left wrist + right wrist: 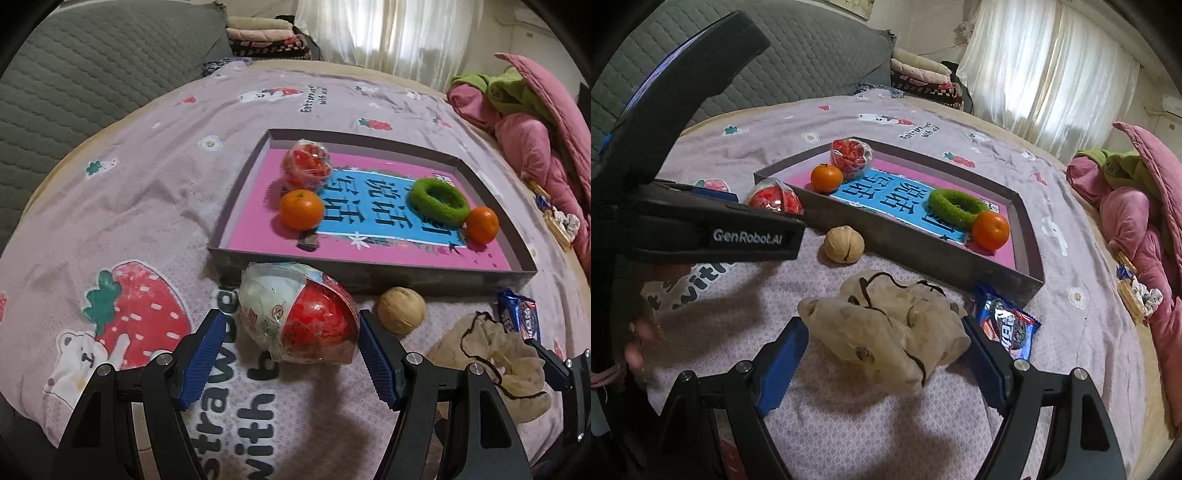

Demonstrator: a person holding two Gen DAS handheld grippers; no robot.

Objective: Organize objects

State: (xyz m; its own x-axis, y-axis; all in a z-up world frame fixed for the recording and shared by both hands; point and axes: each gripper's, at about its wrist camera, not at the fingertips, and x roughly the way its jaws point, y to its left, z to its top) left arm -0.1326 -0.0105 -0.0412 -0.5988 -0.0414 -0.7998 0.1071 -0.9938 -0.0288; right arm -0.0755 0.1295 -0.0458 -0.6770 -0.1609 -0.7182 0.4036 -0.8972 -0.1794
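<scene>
A shallow grey box [369, 275] [923, 254] with a pink and blue bottom lies on the bed. In it are a wrapped red snack ball [306, 170] [851, 155], two tangerines [301, 209] [482, 224] and a green ring [439, 199] [955, 206]. My left gripper [291, 350] is open around a second wrapped red and white ball [299, 314] [775, 201] in front of the box. My right gripper [884, 363] is open around a beige drawstring pouch [886, 332] [491, 365]; its pads do not visibly press it.
A walnut [402, 311] [844, 244] and a blue cookie packet [519, 317] [1006, 325] lie in front of the box. Pink and green bedding [524, 125] is piled at the right. A grey quilted headboard [92, 74] stands at the left.
</scene>
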